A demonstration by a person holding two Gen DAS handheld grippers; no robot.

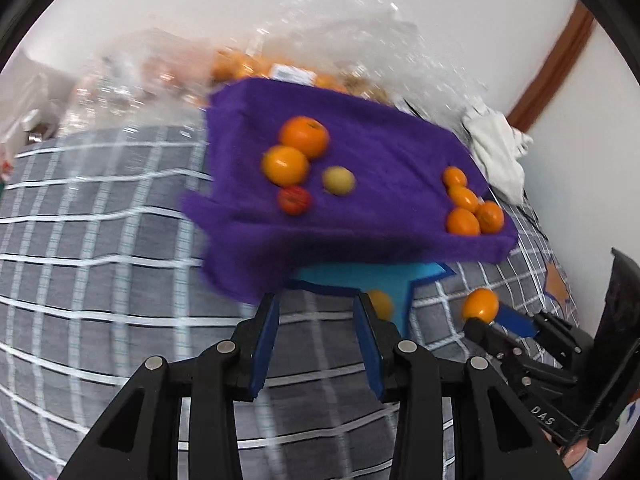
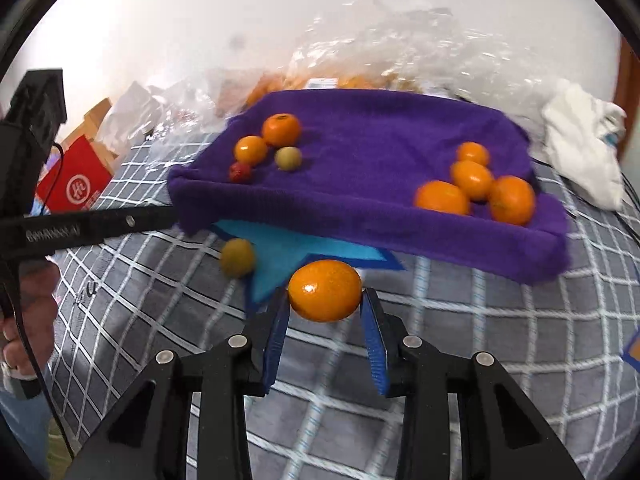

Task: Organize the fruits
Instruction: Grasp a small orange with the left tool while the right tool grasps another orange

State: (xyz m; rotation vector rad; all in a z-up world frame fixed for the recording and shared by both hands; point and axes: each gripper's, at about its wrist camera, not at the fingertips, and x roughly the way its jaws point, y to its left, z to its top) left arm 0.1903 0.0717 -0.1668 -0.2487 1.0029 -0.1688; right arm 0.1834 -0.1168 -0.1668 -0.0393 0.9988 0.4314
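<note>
A purple felt tray (image 2: 360, 236) lies on a grey checked bedspread. Its left part holds two oranges (image 2: 281, 129), a yellow-green fruit (image 2: 288, 158) and a small red fruit (image 2: 240, 172). Several oranges (image 2: 442, 197) cluster at its right end. My right gripper (image 2: 325, 300) is shut on an orange (image 2: 325, 291) just in front of the tray. The left wrist view shows that same gripper (image 1: 494, 320) and orange (image 1: 480, 304) at the right. My left gripper (image 1: 318, 300) is open over the bedspread with nothing between its fingers. A yellow-green fruit (image 1: 380, 304) lies just behind its right finger, on a blue star patch (image 2: 280, 256).
Crinkled clear plastic bags (image 2: 400, 52) with more oranges lie behind the tray against the white wall. A white cloth (image 2: 580, 152) sits at the right and a red box (image 2: 76, 184) at the left. A person's hand (image 2: 24, 320) holds the left gripper's handle.
</note>
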